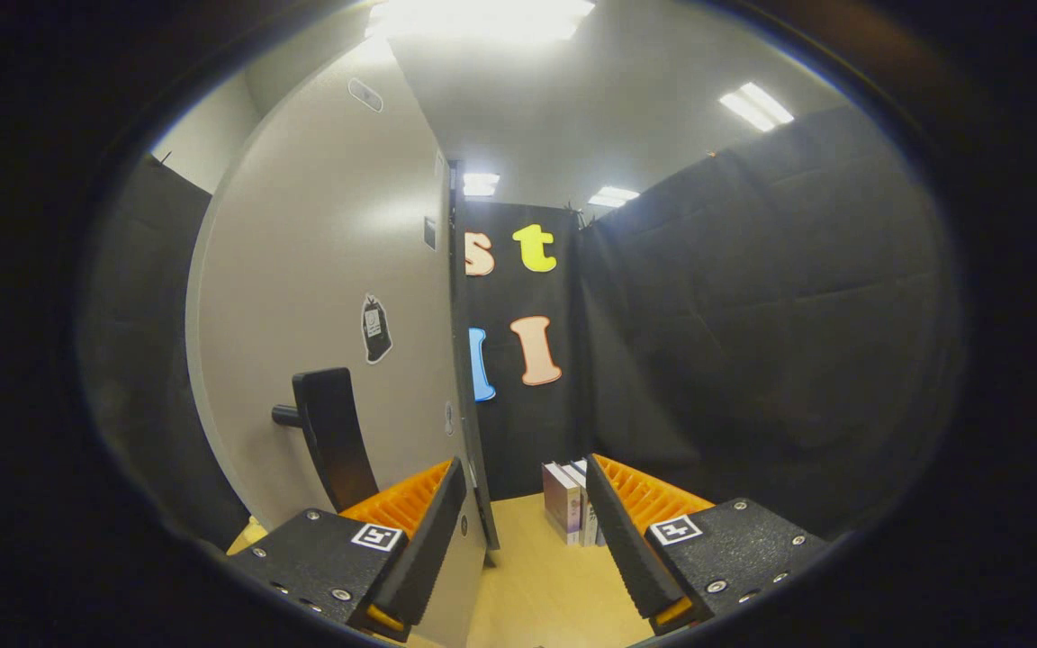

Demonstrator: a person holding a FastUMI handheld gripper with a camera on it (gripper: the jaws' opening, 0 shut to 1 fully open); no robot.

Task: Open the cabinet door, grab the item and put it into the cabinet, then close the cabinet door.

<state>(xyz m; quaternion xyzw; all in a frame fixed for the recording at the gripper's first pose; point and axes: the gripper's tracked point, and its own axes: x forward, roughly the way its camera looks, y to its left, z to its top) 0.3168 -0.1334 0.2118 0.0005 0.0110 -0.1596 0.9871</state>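
The grey cabinet door (329,297) stands to the left of my fingers, seen almost edge-on, its free edge running down between them. A black handle (331,436) juts from its face just beyond the left finger (410,531). My gripper (523,486) is open, with nothing pressed between the orange-backed fingers. Ahead of the right finger (635,531) several books (572,499) stand upright on the wooden tabletop (545,585), against the black cloth wall.
Black cloth walls close the booth at the back and right. A small black sticker (376,328) sits on the door face above the handle. Bare wood lies between the fingers and the books.
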